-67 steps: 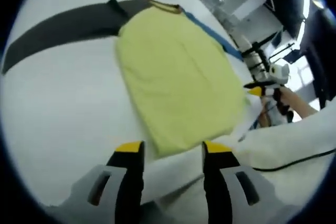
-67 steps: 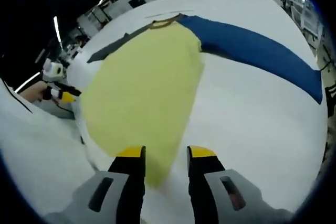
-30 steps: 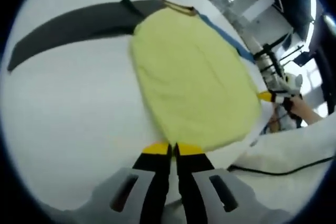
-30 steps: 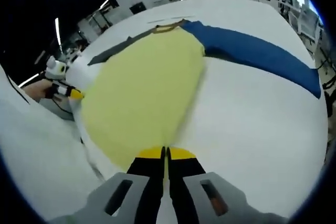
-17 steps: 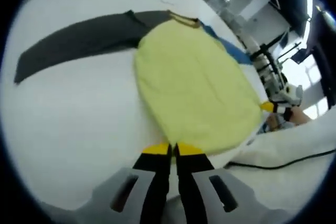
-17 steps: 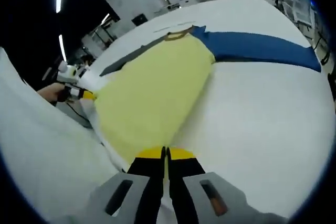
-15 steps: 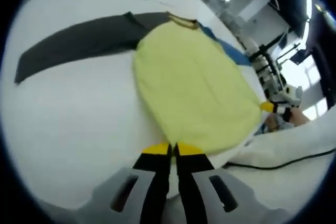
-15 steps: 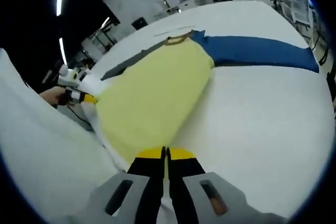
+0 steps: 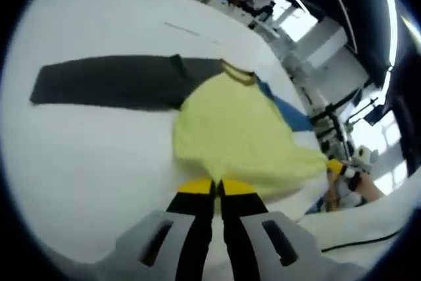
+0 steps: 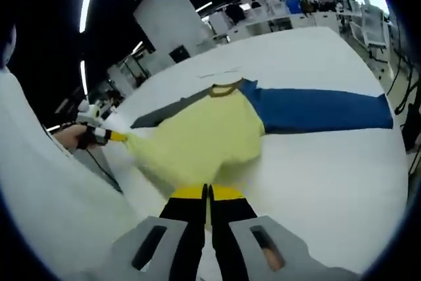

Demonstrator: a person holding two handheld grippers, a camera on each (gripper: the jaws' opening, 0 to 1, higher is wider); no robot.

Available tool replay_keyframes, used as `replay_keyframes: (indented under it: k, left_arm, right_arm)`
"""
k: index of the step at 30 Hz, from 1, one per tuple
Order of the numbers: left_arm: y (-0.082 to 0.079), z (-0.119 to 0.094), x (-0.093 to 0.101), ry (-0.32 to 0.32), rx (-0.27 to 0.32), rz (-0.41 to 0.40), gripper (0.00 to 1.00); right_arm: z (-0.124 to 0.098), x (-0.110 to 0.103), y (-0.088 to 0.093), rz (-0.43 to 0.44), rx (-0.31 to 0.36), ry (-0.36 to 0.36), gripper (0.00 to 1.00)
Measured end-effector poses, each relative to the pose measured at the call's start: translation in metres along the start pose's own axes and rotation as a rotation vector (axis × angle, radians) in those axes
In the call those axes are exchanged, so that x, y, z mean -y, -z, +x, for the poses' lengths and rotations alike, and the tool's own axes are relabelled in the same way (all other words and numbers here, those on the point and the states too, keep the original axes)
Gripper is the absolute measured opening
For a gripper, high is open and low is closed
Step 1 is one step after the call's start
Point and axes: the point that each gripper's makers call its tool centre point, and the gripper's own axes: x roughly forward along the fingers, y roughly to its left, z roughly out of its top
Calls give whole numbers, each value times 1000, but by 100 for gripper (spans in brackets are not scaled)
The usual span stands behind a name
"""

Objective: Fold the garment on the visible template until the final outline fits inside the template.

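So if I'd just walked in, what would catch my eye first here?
Probably the pale yellow shirt body, lifted off the white table at its lower hem, with a bright blue sleeve stretched flat to one side and a dark grey sleeve to the other. Then the yellow-tipped black left gripper and right gripper, each shut on a hem corner.

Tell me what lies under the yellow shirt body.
The white table shows around the yellow shirt body; the gray sleeve and blue sleeve run out from it. Whatever lies beneath the fabric is covered.
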Motion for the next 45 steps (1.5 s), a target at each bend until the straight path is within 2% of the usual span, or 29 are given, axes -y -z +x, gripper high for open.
replay_keyframes:
  k: [3, 7, 15, 25, 29, 36, 45]
  left_arm:
    - [-8, 3, 0, 7, 10, -39, 0]
    - [-19, 7, 1, 5, 21, -55, 0]
    - [-41, 19, -4, 19, 34, -78, 0]
    - [-52, 52, -24, 32, -35, -104, 0]
    - [-55, 68, -33, 29, -80, -111, 0]
    - [-62, 86, -48, 17, -153, -85, 0]
    - [-79, 99, -51, 17, -167, -71, 0]
  right_arm:
    - [6, 9, -13, -33, 18, 26, 2]
    - [20, 14, -23, -49, 11, 25, 2]
    - [37, 32, -41, -13, 30, 26, 2]
    - [70, 58, -50, -12, -31, 68, 2]
    - [83, 70, -52, -5, -60, 79, 2]
    - [103, 87, -55, 41, -92, 88, 2]
    - [119, 101, -51, 43, -145, 122, 2]
